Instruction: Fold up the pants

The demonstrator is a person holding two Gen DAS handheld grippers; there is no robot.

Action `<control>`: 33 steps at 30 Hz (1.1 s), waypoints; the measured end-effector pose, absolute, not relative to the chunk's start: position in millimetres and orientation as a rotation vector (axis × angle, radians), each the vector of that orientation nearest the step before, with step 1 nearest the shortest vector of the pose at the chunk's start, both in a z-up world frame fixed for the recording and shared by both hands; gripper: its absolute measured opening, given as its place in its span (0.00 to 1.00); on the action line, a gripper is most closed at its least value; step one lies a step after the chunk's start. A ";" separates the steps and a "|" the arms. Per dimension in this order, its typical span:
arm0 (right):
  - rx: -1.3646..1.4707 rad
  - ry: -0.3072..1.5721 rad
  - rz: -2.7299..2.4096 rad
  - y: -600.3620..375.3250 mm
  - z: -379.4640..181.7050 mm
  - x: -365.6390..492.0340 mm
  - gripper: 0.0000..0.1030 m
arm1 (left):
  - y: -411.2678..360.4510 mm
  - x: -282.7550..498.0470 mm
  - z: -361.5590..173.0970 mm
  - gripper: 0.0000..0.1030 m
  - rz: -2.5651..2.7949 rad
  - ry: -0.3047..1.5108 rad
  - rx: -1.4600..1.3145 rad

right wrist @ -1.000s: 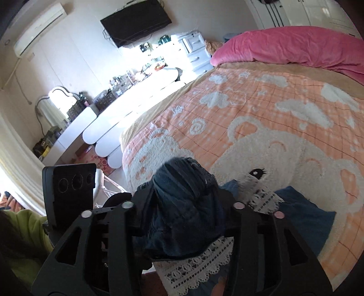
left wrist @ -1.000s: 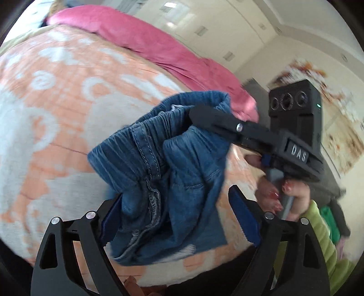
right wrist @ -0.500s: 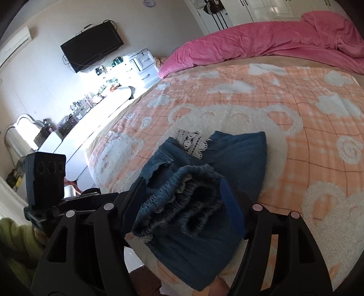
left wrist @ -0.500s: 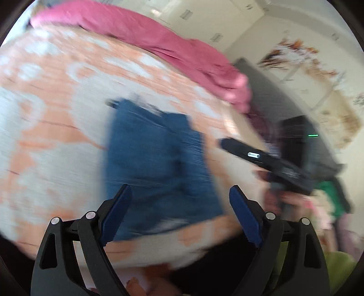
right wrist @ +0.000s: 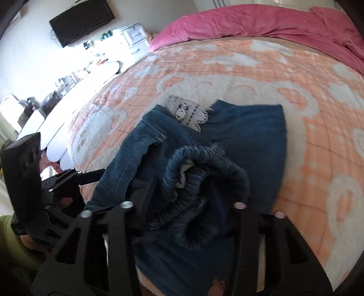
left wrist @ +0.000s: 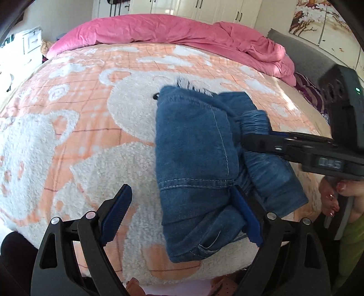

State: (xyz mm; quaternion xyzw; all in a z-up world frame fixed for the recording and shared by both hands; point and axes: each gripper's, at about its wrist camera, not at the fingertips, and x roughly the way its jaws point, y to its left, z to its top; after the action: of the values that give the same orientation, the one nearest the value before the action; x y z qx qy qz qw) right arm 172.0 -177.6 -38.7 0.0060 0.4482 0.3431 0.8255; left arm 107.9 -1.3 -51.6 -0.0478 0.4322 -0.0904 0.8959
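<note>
Both grippers meet the pants [left wrist: 195, 164]: left gripper [left wrist: 182, 218] wide open, right gripper [right wrist: 182, 202] apparently closing on the waistband.

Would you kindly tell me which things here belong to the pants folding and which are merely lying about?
Part of the job:
- blue denim pants with white lace trim, bunched on the bed
- right hand-held gripper, closing on the gathered waistband
- left hand-held gripper, open

Lying about:
- orange-and-white fleece bear blanket
- crumpled pink duvet
- black wall television
- cluttered white dresser
</note>
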 end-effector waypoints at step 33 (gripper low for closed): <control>-0.062 0.684 0.668 -203.9 34.9 70.8 0.58 | 12.3 81.9 -14.9 0.84 -0.160 0.804 -0.115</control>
State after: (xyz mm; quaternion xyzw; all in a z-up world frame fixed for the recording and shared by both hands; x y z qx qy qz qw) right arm 70.8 -203.9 34.9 -0.0299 0.3288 0.3216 0.8874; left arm 81.9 12.3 -14.9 -0.0560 0.3906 -0.0779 0.9155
